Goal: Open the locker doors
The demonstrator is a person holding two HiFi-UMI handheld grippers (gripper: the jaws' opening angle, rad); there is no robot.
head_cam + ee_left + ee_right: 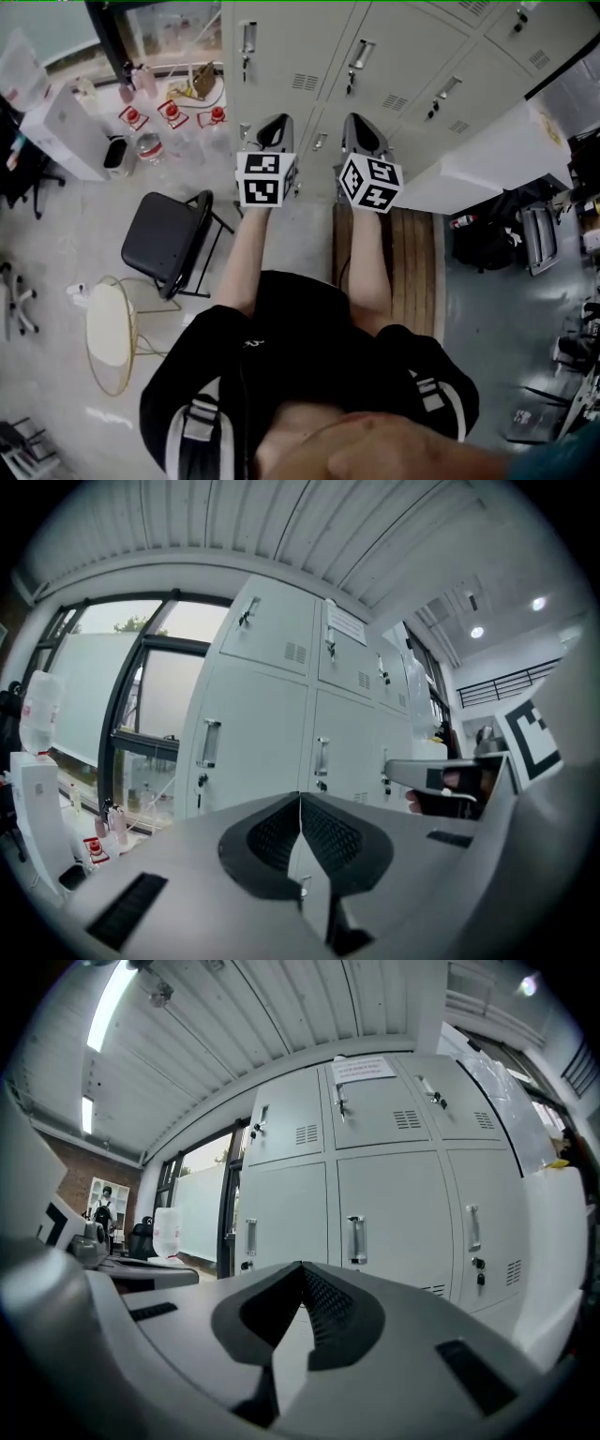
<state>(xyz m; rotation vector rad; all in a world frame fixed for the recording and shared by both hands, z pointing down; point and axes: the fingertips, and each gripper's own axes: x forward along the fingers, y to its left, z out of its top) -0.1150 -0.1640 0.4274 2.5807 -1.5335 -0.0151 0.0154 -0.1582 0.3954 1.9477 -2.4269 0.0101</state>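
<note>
folding chair (169,239) left of lockers (394,66), water dispenser (66,131) behind.

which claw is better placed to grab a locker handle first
Left, narrowly. The left claw points almost straight at the middle door handle; for the right claw it sits off to one side. Both are shut, short of the lockers.

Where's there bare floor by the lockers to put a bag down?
Open floor left of the black chair, and a strip between that chair and the wooden platform, before the lockers. Crowded: bottles left of the lockers, bags far right.
</note>
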